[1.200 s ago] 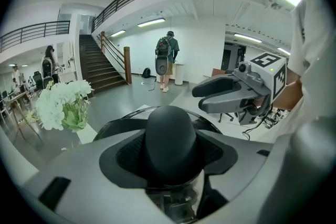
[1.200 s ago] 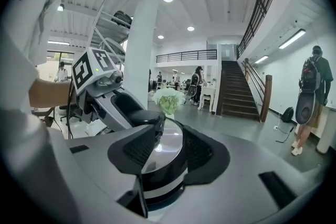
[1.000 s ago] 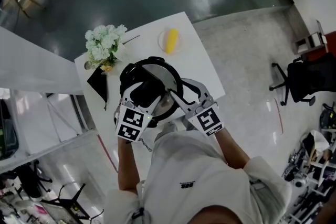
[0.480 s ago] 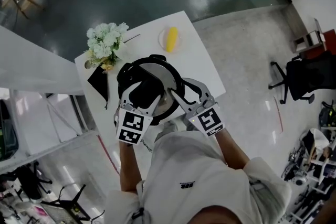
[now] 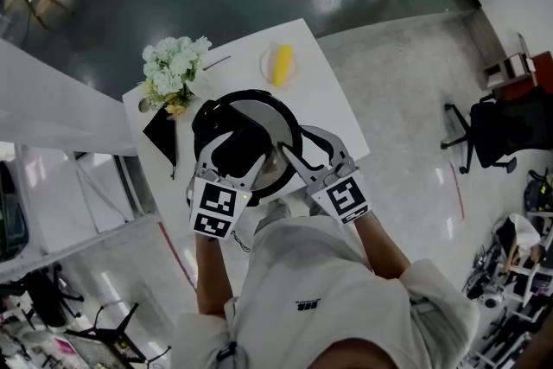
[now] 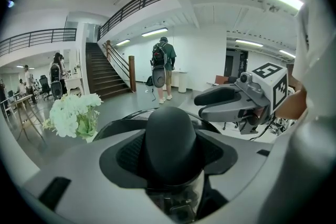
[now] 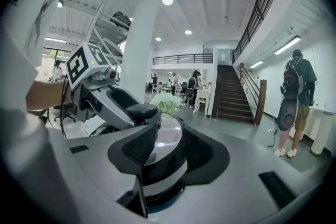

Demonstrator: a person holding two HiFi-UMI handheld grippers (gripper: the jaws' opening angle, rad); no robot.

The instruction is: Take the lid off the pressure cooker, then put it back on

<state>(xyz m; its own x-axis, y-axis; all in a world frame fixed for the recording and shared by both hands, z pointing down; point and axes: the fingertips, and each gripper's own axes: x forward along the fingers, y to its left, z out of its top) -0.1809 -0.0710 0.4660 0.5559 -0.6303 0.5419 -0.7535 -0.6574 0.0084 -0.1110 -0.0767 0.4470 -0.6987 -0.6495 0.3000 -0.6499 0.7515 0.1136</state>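
Note:
The pressure cooker (image 5: 259,177) stands on the white table (image 5: 333,104), its steel lid (image 5: 266,124) on top. The lid's long black handle (image 5: 235,147) points toward me, and my left gripper (image 5: 230,158) is shut on it; it fills the gap between the jaws as a rounded black handle (image 6: 170,139) in the left gripper view. My right gripper (image 5: 309,155) is at the cooker's near right side, its jaws closed round the cooker's black side handle (image 7: 160,165) under the lid (image 7: 168,136). Each gripper shows in the other's view: the right gripper (image 6: 218,105) and the left gripper (image 7: 137,111).
A bunch of white flowers (image 5: 173,69) stands at the table's far left, with a black pouch (image 5: 162,138) near it. A plate with a yellow cob (image 5: 282,65) sits at the far edge. An office chair (image 5: 492,130) is to the right on the floor.
The far end of the lid's black bar has swung slightly to the left. Both grippers keep their grips and stay nearly in place.

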